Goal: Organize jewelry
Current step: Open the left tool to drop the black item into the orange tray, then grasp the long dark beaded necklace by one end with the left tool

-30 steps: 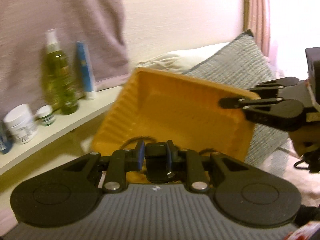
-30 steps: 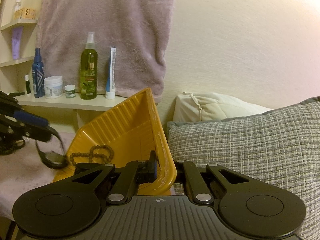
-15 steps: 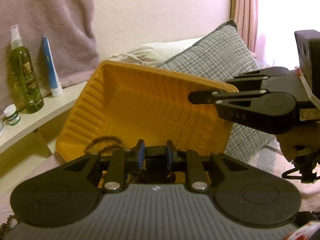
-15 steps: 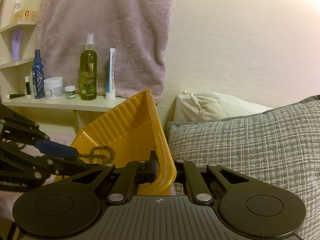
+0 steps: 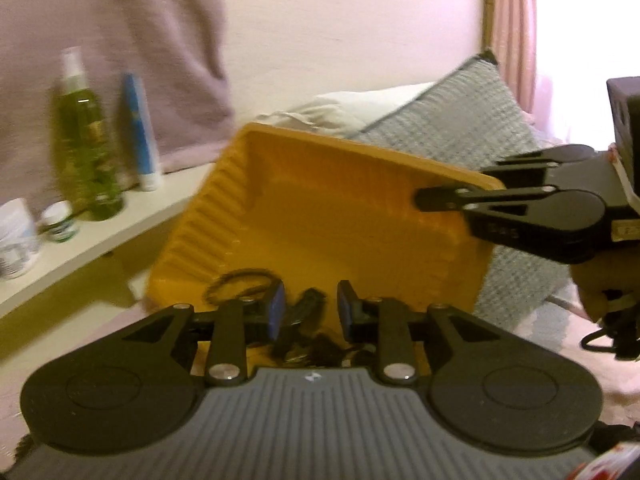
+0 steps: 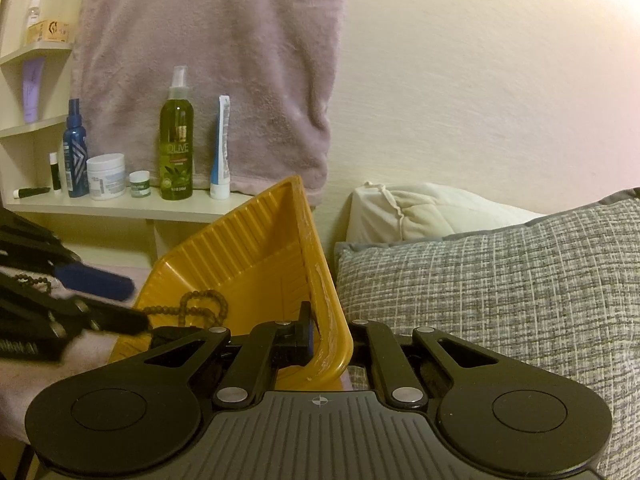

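A yellow ribbed tray [image 5: 340, 224] stands tilted on its edge, and my right gripper [image 6: 320, 340] is shut on its rim [image 6: 324, 320]; from the left wrist view that gripper [image 5: 432, 200] grips the tray's right corner. A brown bead bracelet [image 6: 200, 304] lies in the tray's low end [image 5: 240, 286]. My left gripper [image 5: 307, 312] hovers at the tray's lower edge with its jaws opening. A dark strap-like piece [image 5: 300, 320] hangs loose between its pads, which do not press on it. In the right wrist view the left gripper [image 6: 120, 300] reaches in from the left.
A shelf [image 6: 132, 208] at the left carries a green spray bottle [image 6: 176, 148], a white tube [image 6: 222, 148], jars and a blue bottle. A mauve towel [image 6: 208, 60] hangs behind. A grey pillow [image 6: 500, 288] and a cream pillow [image 6: 420, 212] lie right of the tray. More beads [image 6: 32, 280] rest on the pink cover.
The left gripper's jaws have spread apart, and the dark piece they pinched now sits loose between them. The right gripper still holds the tilted tray in the same place.
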The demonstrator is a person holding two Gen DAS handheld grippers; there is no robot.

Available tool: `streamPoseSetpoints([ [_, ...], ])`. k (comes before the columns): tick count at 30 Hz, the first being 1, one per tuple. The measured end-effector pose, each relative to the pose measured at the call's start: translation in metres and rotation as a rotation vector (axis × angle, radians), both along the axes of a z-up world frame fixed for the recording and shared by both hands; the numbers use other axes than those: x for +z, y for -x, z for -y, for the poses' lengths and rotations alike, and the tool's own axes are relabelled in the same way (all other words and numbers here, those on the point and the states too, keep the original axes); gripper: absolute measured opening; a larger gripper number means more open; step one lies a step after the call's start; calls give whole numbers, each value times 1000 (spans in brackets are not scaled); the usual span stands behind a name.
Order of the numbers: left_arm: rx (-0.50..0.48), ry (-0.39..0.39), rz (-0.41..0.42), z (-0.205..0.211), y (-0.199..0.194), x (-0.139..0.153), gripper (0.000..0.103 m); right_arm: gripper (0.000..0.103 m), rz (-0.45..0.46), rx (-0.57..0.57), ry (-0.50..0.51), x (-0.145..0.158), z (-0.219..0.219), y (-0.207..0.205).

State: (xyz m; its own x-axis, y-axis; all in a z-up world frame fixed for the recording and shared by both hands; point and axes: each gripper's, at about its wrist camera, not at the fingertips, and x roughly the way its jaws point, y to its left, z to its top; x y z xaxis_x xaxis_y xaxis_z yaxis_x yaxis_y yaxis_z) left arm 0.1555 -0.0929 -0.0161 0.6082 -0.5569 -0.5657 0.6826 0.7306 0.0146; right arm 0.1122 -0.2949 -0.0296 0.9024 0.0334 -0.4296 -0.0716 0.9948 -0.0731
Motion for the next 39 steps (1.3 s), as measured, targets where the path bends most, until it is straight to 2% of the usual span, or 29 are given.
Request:
streamPoseSetpoints([
  [11,259,-35,31,-76,11,-7,26,7,-2,-3,5,0,0,-1],
  [14,330,-48,24,-97,20,-14,31,7,-2,-4,5,-1,0,-1],
  [18,426,-51,6,-125,28,-22,31,7,-3,-5,9,-1,0,-1],
  [26,578,-105,4,-178,44,-35,34,6,-6,-4,16,-2,0,-1],
  [33,651,-183,-4,-210,45,-47,35,6,-8,-4,23,-3,-1,-1],
  [39,624,-207,-39,-217,36,-58,34,6,-11,-6,29,-4,-1,-2],
])
